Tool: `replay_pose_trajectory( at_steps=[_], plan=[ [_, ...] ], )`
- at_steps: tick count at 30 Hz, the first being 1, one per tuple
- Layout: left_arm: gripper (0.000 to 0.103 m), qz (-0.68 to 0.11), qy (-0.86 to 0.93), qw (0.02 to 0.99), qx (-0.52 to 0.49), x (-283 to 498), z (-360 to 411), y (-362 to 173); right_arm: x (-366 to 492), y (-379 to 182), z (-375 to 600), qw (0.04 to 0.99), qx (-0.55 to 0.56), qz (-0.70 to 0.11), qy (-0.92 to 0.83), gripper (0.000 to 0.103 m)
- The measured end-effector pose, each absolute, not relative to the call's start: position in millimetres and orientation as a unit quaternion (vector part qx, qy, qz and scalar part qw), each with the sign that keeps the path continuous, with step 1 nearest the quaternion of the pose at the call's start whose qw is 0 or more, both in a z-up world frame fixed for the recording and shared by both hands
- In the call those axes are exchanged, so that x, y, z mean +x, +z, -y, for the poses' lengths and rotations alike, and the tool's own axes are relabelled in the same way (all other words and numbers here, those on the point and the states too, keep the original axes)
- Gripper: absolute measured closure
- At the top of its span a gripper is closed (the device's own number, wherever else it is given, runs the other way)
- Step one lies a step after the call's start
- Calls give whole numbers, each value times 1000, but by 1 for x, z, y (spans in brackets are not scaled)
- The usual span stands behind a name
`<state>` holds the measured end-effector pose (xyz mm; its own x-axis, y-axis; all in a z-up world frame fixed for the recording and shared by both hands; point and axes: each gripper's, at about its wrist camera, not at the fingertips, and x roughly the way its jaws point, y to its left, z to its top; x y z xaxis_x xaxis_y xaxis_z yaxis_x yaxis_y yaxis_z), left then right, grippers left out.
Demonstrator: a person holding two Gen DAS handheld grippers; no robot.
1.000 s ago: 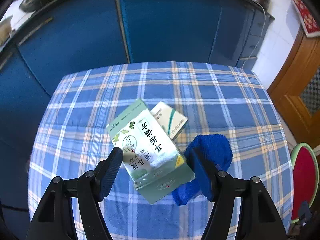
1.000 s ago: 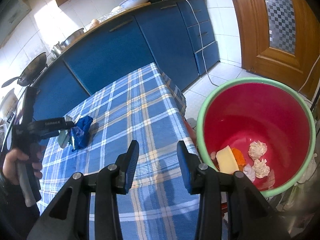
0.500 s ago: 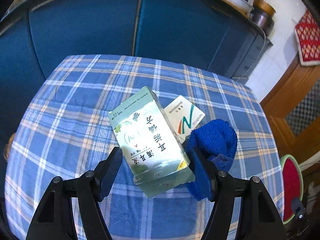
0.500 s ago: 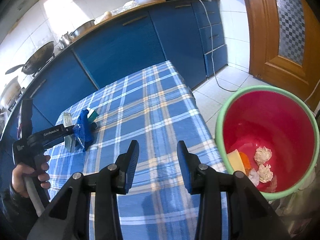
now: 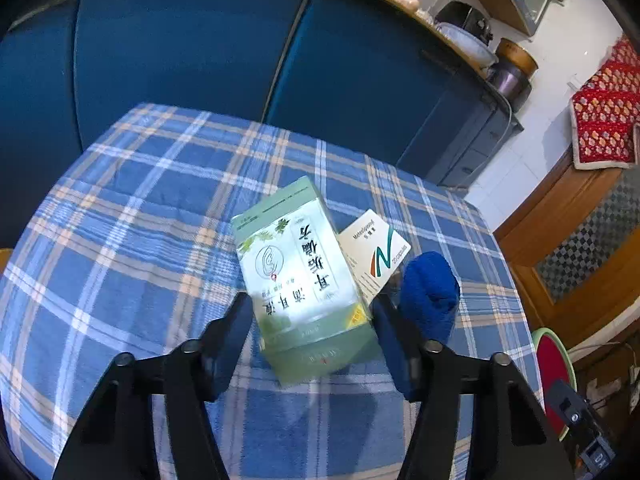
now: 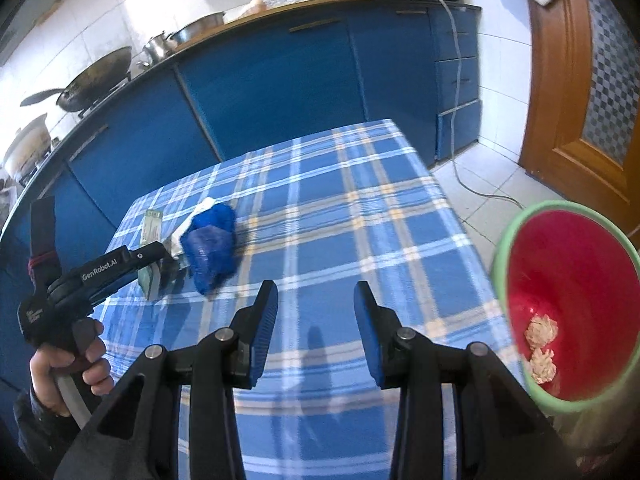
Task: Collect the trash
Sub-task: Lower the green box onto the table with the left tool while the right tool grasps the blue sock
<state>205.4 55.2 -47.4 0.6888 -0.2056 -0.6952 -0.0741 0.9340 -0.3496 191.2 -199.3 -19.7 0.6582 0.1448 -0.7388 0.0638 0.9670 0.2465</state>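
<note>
Pale-green box, black Chinese lettering

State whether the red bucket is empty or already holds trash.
Holds trash: two crumpled paper wads lie inside the red bucket; its bottom is partly hidden.

Over the last second the left gripper has swung its view rightward along the blue cabinets, so the counter's far end and the wooden door now show, while the green box between its fingers has turned from leaning left to standing nearly straight along them. The white box behind it (its green-and-red logo once half hidden) now shows most of its face, and the blue cloth looks narrower and more upright. From the right wrist, the right gripper has turned left, sliding the red bin to the frame's right edge and bringing the left gripper, box and cloth closer.
</note>
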Motion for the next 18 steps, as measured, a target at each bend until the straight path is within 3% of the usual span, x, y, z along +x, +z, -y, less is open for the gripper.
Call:
replay_pose_trajectory(
  at_steps=[1,3,18],
  plan=[
    [61,-385,-38,905,-176,203,-56,-45,195,-20,194,902,125,-413,27,59],
    [66,-374,-39,911,-171,201,-57,-42,202,-21,185,901,123,-414,34,59],
    [63,-369,-16,910,-187,197,-79,-44,257,-37,118,895,103,-426,80,54]
  ],
)
